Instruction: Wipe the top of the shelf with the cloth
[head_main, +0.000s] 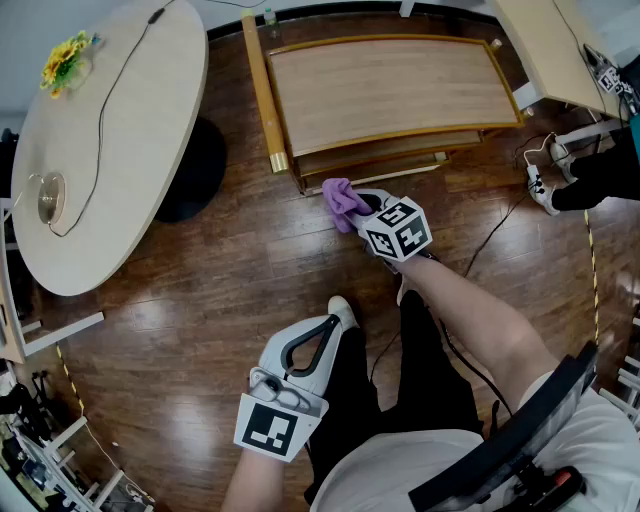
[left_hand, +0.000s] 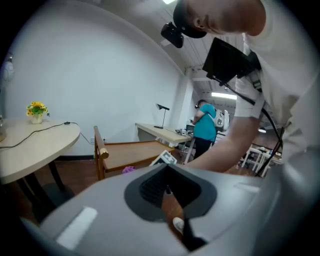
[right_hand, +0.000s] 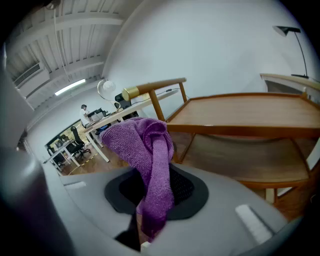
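Observation:
The low wooden shelf (head_main: 390, 85) stands at the top middle of the head view, its flat top bare. My right gripper (head_main: 362, 206) is shut on the purple cloth (head_main: 342, 198) and hovers just in front of the shelf's near left corner. In the right gripper view the cloth (right_hand: 145, 150) bunches up out of the jaws, with the shelf top (right_hand: 250, 112) beyond and to the right. My left gripper (head_main: 335, 320) hangs low beside my legs, shut with nothing in it. Its own view shows the shelf (left_hand: 132, 150) far ahead.
An oval table (head_main: 100, 130) with yellow flowers (head_main: 68, 58) and a cable fills the left. The shelf's long handle bar (head_main: 263, 95) runs along its left side. Another table (head_main: 545, 45) and a person's legs (head_main: 600, 180) are at the right. A cable (head_main: 490, 240) lies on the floor.

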